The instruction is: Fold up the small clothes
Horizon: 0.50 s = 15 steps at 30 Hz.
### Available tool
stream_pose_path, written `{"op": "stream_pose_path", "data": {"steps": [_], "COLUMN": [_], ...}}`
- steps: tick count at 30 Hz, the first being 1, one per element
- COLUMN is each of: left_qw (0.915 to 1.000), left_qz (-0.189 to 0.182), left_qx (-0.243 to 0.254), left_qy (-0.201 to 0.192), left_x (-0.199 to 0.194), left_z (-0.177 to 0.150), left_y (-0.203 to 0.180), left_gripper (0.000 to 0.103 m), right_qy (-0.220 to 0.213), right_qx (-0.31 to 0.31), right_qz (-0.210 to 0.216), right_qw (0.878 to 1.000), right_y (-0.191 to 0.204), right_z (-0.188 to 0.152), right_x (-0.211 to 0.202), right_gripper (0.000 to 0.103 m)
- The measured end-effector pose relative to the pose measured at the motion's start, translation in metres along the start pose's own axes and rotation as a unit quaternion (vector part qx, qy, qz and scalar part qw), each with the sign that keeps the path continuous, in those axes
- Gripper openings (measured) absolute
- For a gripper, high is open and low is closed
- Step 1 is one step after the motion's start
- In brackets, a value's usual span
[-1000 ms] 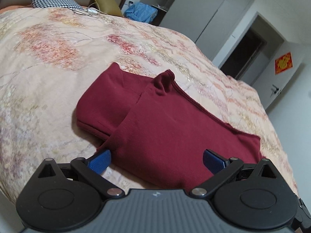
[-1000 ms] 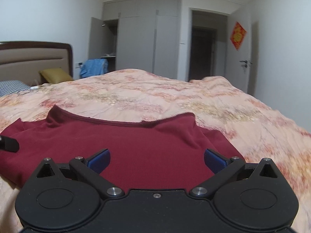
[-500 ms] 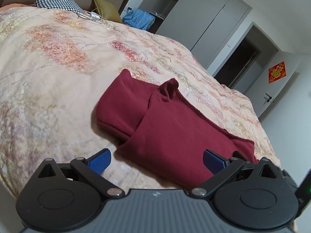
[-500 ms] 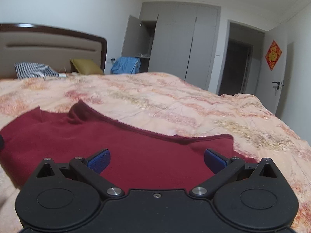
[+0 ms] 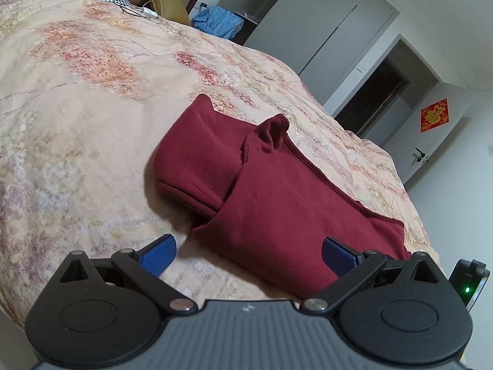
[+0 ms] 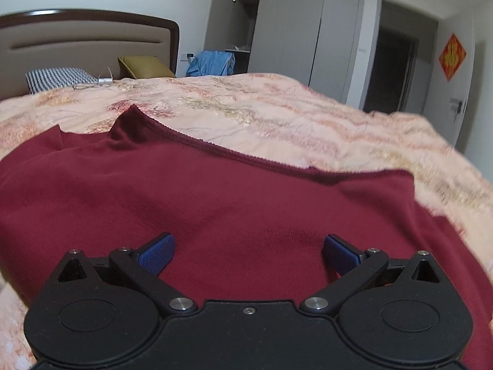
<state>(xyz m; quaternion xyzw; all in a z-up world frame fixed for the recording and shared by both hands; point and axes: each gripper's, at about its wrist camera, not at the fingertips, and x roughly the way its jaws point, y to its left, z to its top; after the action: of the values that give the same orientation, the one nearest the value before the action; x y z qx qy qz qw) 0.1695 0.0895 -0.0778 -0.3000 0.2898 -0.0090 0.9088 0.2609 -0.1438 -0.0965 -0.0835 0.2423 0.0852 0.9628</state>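
A dark red garment [image 5: 277,194] lies folded on the floral bedspread [image 5: 77,98], one flap laid over a thicker folded part on its left. My left gripper [image 5: 248,254] hovers open just short of the garment's near edge, blue pads wide apart and holding nothing. In the right wrist view the same red garment [image 6: 215,197] fills the foreground. My right gripper [image 6: 248,251] stands open over the cloth with nothing between its fingers. Part of the right gripper's body [image 5: 468,283], with a green light, shows at the left wrist view's right edge.
A checked pillow [image 6: 58,77], an olive cushion [image 6: 144,66] and a white cable [image 5: 144,10] lie by the headboard [image 6: 89,40]. Blue clothing [image 6: 212,61] sits beside the grey wardrobe [image 6: 289,30]. A dark doorway [image 6: 391,71] is at the right. Bare bedspread lies left of the garment.
Both grippers have drawn back from the garment and swung left, staying open. The garment lies as it did.
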Motion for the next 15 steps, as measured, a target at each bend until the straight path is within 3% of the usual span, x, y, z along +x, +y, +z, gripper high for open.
{"op": "stream_pose_path", "data": {"steps": [15], "left_qw": [0.9998], "left_qz": [-0.003], "left_qx": [-0.018], "left_qy": [0.007], "left_x": [-0.006], "left_z": [-0.012], "left_y": [-0.007], "left_gripper": [0.103], "right_qy": [-0.007], "right_qx": [0.009], "right_qz": [0.006], "right_qw": [1.000], "right_y": [-0.003], "right_z": [-0.005], "right_x": [0.000], "right_gripper": [0.103]}}
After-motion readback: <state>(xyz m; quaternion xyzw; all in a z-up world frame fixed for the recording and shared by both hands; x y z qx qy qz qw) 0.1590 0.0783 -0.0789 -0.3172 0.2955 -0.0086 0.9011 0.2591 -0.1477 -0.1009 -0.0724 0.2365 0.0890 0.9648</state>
